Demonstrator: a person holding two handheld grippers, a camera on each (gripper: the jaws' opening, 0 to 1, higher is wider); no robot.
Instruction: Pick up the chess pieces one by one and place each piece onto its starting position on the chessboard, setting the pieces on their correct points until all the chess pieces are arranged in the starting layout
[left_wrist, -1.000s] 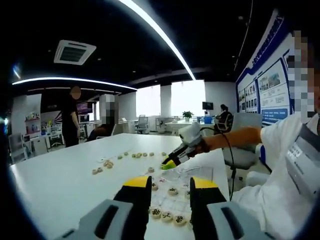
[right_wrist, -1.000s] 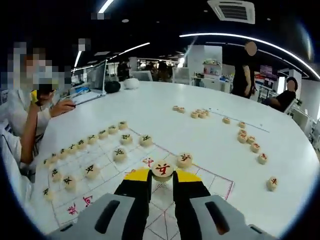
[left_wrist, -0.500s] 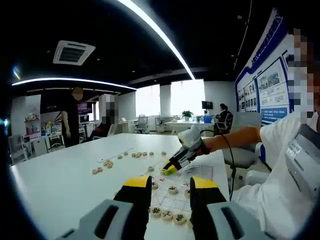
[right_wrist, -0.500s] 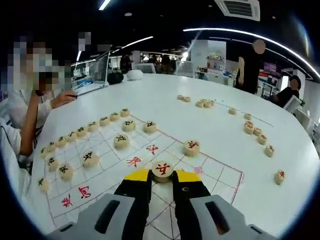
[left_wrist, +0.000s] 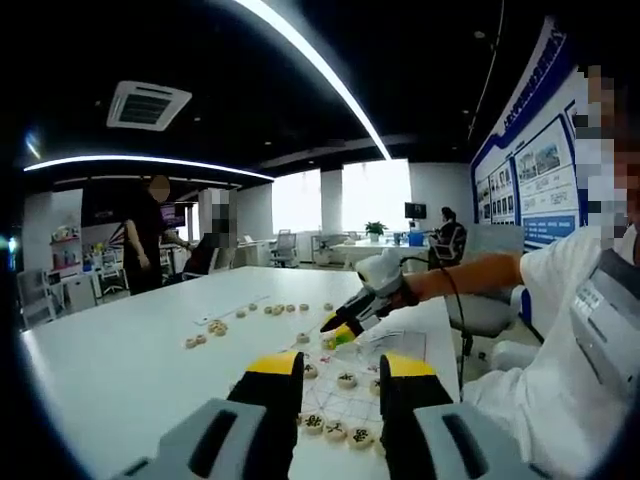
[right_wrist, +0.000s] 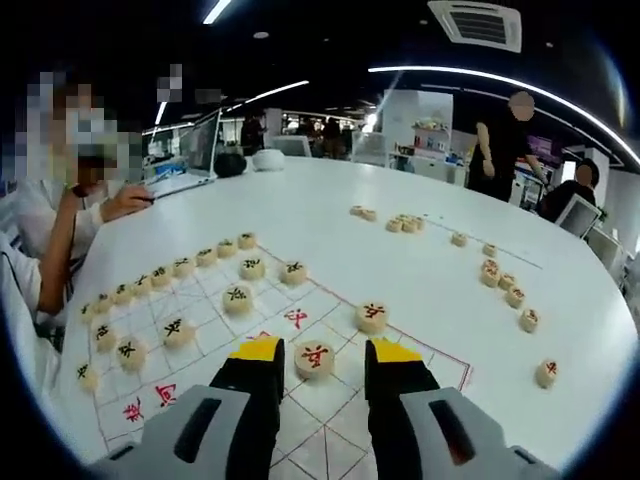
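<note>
White table (right_wrist: 330, 215) carries the chessboard (right_wrist: 300, 400); right hand-held gripper (right_wrist: 316, 352) spread around a red piece (right_wrist: 314, 359), left hand-held gripper (left_wrist: 340, 372) parted, empty

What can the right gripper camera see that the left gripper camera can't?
The right gripper view has the red-marked piece lying on the chessboard between the right gripper's open jaws, and a laptop farther along the table. The left gripper view has a plant by the bright windows and the blue wall posters. Both have the white table, the black-marked pieces, loose pieces off the board, and a standing person in black.
</note>
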